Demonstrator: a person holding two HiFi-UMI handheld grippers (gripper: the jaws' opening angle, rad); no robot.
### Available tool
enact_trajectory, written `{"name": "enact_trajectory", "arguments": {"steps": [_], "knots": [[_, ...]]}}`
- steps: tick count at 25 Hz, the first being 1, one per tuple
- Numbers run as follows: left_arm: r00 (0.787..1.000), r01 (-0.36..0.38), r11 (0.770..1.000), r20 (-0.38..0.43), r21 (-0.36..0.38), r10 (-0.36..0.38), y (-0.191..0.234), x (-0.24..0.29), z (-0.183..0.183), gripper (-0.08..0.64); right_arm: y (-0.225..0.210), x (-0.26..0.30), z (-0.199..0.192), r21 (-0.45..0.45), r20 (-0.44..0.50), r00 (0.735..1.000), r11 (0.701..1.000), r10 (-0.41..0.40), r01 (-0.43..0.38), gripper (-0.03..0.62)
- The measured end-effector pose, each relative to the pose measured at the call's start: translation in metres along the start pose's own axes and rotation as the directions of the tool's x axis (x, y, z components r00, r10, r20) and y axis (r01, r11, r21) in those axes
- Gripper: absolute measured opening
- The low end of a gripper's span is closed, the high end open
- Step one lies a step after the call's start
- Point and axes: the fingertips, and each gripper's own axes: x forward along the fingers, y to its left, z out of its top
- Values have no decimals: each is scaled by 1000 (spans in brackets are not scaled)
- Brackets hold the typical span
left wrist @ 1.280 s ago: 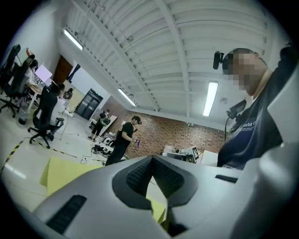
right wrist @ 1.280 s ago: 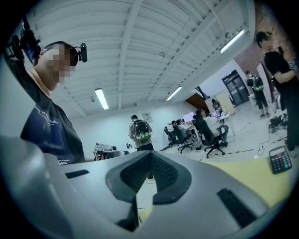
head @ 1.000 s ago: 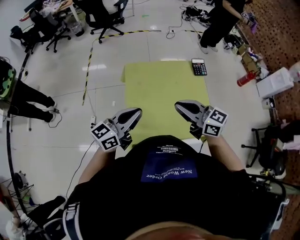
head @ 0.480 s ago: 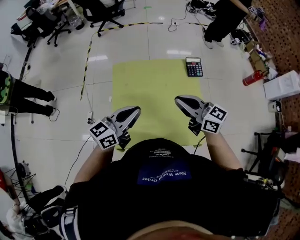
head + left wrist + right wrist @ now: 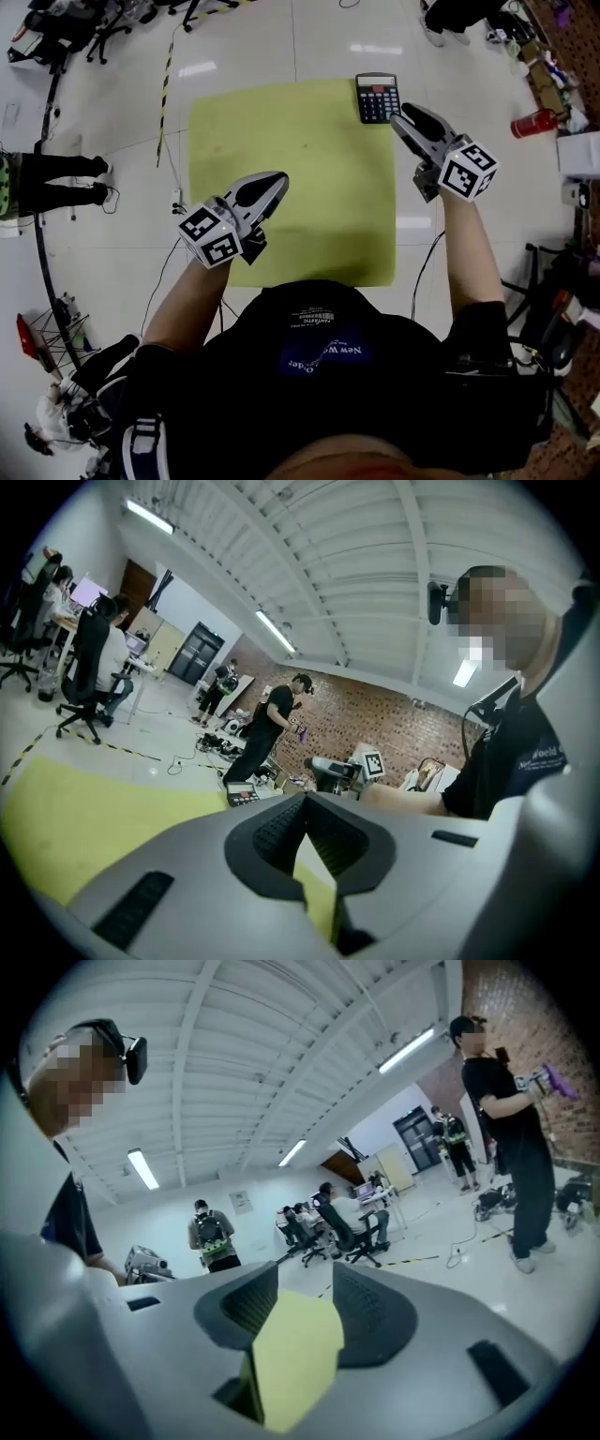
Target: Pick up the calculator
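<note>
There is one calculator, dark, with a display at its far end and rows of keys below it. It lies flat on the far right corner of the single yellow-green mat, which is spread on the pale floor; its far end seems to reach a little past the mat's edge. I judge it to be light and stiff, a thin plastic shell with smooth sides that could slip between hard pads, and its display is the part most easy to damage. Because it sits so low and flat, a good hold would be across its narrow width, on the two long side edges near the middle and away from the display. One pad must go down close to the mat. There are two grippers. The right gripper shows just beside the calculator's near right corner in the head view, though how high above it I cannot tell. Its jaws are opening, and only the mat shows through the gap. The left gripper hangs over the middle of the mat, well apart from the calculator, with its jaws pressed together at the tips and holding nothing.
</note>
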Motion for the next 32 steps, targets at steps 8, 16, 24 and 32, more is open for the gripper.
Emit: {"name": "enact_trajectory", "arguments": {"steps": [8,16,24,32], "knots": [[995,69,997,-74,-17,-70,14,79,-31,6,-155,-2,-28,208,19,989,968,-145,138,220],[988,106,990,-102,-94,-115,16,107,-56,6,-218,25,-103,481,-35,996,872,-84,90,225],[986,88,995,-138,-39,-93,18,121,-69,6,-232,45,-142,629,18,999,776,38,-41,224],[985,81,996,-153,-34,-85,27,123,-70,6,-230,48,-150,589,-50,997,808,64,-22,89]]}}
